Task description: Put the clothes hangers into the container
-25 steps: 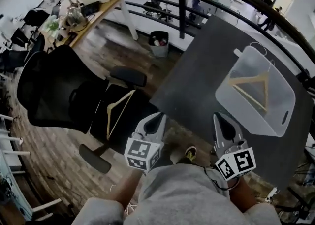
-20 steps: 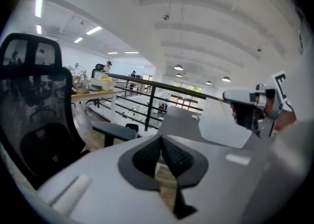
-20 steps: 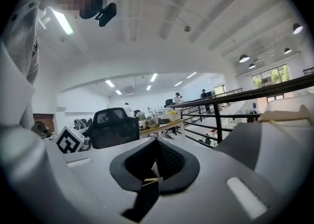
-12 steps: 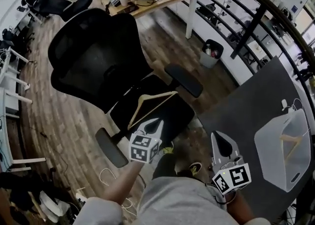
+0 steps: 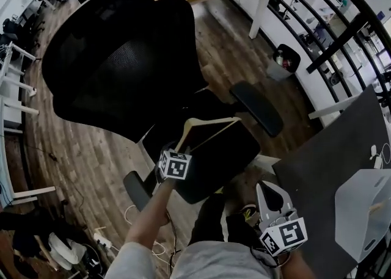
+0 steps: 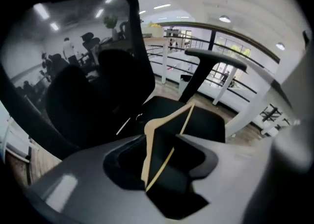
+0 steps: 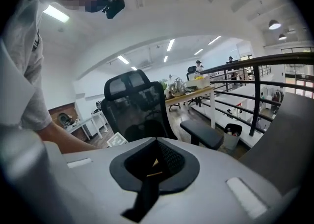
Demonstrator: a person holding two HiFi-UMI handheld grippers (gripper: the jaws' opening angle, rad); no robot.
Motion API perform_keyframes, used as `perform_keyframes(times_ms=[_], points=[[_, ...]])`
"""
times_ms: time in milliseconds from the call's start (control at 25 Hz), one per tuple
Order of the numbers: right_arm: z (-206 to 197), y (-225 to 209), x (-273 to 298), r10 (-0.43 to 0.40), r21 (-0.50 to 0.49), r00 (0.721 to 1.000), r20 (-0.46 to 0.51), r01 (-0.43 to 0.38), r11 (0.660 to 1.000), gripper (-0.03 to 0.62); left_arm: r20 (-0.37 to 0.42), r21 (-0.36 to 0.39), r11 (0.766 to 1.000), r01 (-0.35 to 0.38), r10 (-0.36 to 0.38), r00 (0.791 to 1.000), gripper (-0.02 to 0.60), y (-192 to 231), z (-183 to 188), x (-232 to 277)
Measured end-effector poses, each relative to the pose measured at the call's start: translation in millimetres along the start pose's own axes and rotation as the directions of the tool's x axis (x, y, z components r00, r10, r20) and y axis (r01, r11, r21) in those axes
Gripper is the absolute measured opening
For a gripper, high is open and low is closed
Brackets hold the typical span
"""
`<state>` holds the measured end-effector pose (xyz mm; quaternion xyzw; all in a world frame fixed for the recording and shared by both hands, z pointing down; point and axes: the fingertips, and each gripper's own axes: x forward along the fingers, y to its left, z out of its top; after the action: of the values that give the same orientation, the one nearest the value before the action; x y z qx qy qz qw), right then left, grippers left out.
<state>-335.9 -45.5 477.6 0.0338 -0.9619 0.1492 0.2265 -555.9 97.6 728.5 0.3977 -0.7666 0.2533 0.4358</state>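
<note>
- The hanger (image 5: 214,119) is pale wood, thin-barred and triangular. It lies flat on the black seat (image 5: 226,152) of the chair (image 5: 122,58), which stands off the desk's (image 5: 317,174) left edge.
- The left gripper (image 5: 181,148) is at the hanger's near end. Its jaws are released, with the wooden shoulder (image 6: 146,154) running up between them, and they are not clamped on it.
- The step looks like the pick-up of this hanger. The next move calls for closing on the bar squarely, since thin, smooth wood could swing or slip in a corner grip. The hanger then has to be lifted clear of the armrest (image 5: 256,108) and carried across to the desk.
- The right gripper (image 5: 269,185) hangs idle near the desk's left corner, its jaws clenched on nothing.
- The container (image 5: 360,210), a translucent tub, sits toward the desk's right edge, well apart from the chair. A tan sliver inside may be another hanger.
</note>
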Motion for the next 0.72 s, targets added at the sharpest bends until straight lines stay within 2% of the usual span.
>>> perform_keyframes(times_ms=[160,320,520,720], points=[[-24,0,30,0.001,0.026,0.998,-0.056,0.0,1.0,0.0,-0.112,-0.032,0.999,-0.013,0.009,0.994,0.195,23,-41,64],[-49,0,56,0.002,0.052,0.994,-0.108,0.003,0.999,0.0,-0.189,-0.018,1.0,-0.017,0.013,0.982,0.224,39,-73,119],[-78,-2,68,-0.007,0.063,0.984,-0.181,0.019,0.998,0.0,-0.242,-0.01,1.0,0.003,-0.005,0.97,0.222,40,-106,166],[-89,1,76,0.0,0.067,0.974,-0.227,0.015,0.998,0.0,-0.274,-0.003,1.0,0.021,-0.021,0.961,0.21,43,-114,193]])
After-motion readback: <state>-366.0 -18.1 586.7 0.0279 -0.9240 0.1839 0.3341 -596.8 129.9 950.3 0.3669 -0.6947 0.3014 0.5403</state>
